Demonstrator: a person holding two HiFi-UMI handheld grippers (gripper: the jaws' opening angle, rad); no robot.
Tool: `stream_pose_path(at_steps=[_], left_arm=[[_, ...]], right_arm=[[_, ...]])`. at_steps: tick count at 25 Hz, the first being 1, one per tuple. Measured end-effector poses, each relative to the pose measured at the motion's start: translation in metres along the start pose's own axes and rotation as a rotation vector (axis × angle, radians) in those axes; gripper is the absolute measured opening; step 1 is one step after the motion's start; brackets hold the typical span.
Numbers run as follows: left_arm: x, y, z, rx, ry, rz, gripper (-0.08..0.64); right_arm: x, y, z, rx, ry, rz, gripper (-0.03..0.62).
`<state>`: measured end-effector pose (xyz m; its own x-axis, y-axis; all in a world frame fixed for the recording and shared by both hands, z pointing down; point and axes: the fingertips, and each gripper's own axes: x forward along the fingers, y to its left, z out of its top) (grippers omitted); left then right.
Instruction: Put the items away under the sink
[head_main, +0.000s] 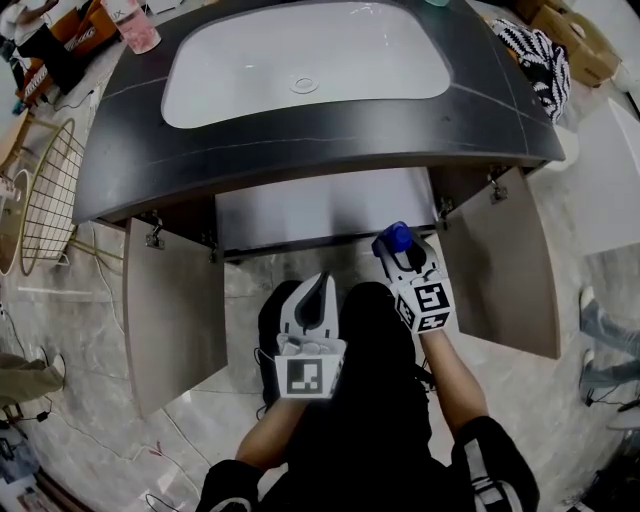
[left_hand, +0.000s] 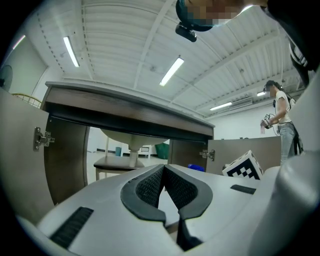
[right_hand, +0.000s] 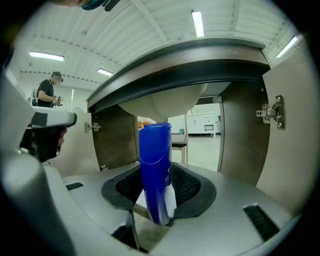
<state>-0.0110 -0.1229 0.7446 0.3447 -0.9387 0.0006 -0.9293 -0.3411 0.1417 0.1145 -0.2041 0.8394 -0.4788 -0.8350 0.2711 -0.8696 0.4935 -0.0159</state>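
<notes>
The blue bottle (right_hand: 156, 170) is standing upright between the pads of the right gripper (right_hand: 157, 192), which is clamping it near its lower end. The jaws are standing fairly wide, spread by the bottle's body. In the head view the blue bottle (head_main: 397, 238) is sitting at the tip of the right gripper (head_main: 402, 252), just in front of the right part of the open cabinet (head_main: 320, 212) under the sink (head_main: 305, 60); it is not yet inside.

The left gripper (left_hand: 164, 181) is carrying nothing. Its jaws are lying together with the pads meeting at the tips. In the head view the left gripper (head_main: 320, 292) is hovering near the middle of the opening, farther back from it than the right one. Both grippers are pointing towards the cabinet.

Both cabinet doors are hanging open: the left door (head_main: 175, 310) and the right door (head_main: 510, 265) are swung outward over the marbled floor (head_main: 90, 350). The pale underside of the basin (right_hand: 160, 107) is showing beneath the dark countertop (head_main: 130, 150).

Around the unit, a pink cup (head_main: 135, 25) is standing beside its far left corner, a wire basket (head_main: 50, 195) is standing to its left, and a black-and-white cloth (head_main: 535, 55) is lying to its right. A person (left_hand: 280, 120) is standing well apart in the background.
</notes>
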Motion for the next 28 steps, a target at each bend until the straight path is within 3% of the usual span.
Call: stream_pose_path(at_steps=[19, 28], left_arm=[[-0.002, 0.006, -0.001, -0.001, -0.024, 0.012, 0.015], [0.002, 0.005, -0.002, -0.012, -0.023, 0.016, 0.015]], right_arm=[[0.089, -0.03, -0.077, -0.087, 0.059, -0.006, 0.16], [0.121, -0.049, -0.106, -0.071, 0.08, -0.03, 0.16]])
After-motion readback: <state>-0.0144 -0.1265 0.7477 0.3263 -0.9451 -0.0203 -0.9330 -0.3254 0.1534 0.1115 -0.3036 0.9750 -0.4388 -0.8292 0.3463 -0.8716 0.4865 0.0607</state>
